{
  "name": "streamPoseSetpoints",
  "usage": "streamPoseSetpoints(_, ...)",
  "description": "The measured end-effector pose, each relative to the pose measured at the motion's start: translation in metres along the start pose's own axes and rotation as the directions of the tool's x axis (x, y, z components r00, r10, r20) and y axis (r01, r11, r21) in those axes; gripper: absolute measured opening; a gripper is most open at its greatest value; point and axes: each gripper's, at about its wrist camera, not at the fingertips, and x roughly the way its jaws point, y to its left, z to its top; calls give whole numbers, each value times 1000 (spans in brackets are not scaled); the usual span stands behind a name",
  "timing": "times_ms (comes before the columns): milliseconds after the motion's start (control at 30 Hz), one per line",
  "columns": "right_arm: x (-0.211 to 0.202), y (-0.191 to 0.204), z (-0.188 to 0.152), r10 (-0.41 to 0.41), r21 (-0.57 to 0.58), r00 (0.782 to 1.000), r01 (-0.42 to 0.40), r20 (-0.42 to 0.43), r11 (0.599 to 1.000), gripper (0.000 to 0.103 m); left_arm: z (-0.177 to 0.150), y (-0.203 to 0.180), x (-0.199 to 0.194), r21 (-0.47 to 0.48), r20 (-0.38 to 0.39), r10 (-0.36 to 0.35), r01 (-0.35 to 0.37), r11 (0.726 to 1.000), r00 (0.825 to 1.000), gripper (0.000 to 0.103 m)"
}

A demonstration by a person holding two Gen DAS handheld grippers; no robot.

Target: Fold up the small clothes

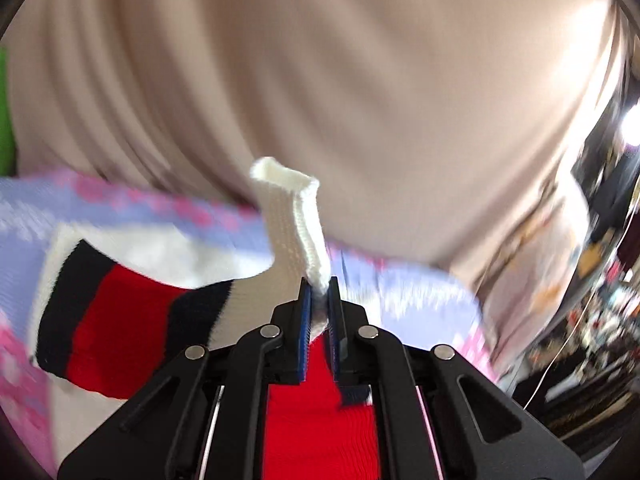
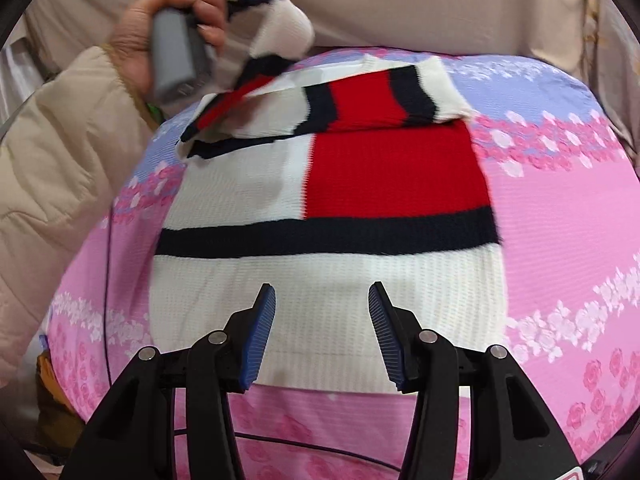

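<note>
On the floral sheet [image 2: 560, 208], sweater [image 2: 320, 200] lies hem toward right tongs [image 2: 322, 300].

- We find no text, label, brand name, number or sign that we can read in either view.
- The cluttered background at the right edge of the left wrist view is too blurred for us to read anything.

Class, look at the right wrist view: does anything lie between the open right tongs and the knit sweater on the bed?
Nothing visible does. The right tongs hang open directly over the sweater's white hem, with no object between. The left tongs already pinch a sleeve.
</note>
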Motion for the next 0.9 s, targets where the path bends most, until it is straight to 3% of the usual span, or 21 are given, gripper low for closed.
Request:
streamPoseSetpoints(100, -4, -27, -8, -31, 46, 1000, 31, -3, 998, 49, -48, -22, 52, -9, -143, 20, -21, 1000, 990, 11)
streamPoseSetpoints(200, -6, -54, -11, -61, 86, 998, 62, -8, 994, 50, -87, -13, 73, -63, -225, 32, -47, 997, 974, 13)
streamPoseSetpoints(267, -8, -68, -6, -79, 83, 997, 77, 16, 994, 50, -98, 1, 56, -116, -220, 21, -47, 992, 975, 24)
streamPoseSetpoints(333, -7, -80, 7, -77, 68, 996, 74, 44, 995, 52, -98, 24, 26, -156, -165, 61, -87, 984, 984, 43)
streamPoseSetpoints(367, -5, -86, 17, -74, 53, 996, 71, 59, 996, 53, -99, 32, 17, -174, -143, 93, -118, 978, 985, 44)
streamPoseSetpoints(500, 16, -108, 75, -30, 35, 992, 26, 122, 999, 56, -86, 109, -35, -301, -93, 259, -275, 913, 962, 46)
streamPoseSetpoints(633, 56, -117, 130, 14, 71, 989, -25, 146, 997, 56, -78, 180, -66, -463, -79, 308, -308, 831, 948, 46)
streamPoseSetpoints(767, 98, -117, 169, 3, 117, 988, -21, 155, 993, 56, -81, 212, -70, -584, -72, 274, -264, 768, 959, 47)
streamPoseSetpoints(900, 130, -123, 186, -25, 175, 992, 3, 122, 985, 56, -97, 225, -59, -682, -75, 171, -176, 710, 982, 46)
